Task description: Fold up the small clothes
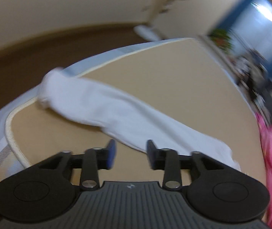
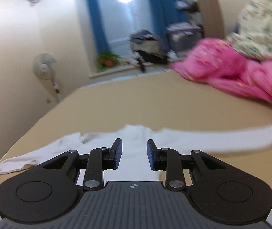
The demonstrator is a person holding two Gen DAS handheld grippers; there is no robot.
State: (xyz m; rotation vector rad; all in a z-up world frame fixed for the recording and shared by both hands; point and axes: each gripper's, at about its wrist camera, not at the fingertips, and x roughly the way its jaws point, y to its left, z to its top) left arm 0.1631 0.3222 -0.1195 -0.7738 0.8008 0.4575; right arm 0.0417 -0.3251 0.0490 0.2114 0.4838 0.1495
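- White long-sleeved top [image 2: 136, 152] lies spread flat on the tan desk [image 2: 136, 105], sleeves out to left and right, ready for folding.
- Right claw [image 2: 134, 154] hangs over its middle, jaws apart, empty.
- Left claw [image 1: 131, 152], also parted and empty, faces one sleeve [image 1: 97, 103].
- Pink garment [image 2: 231, 72] waits at far right, likely next.
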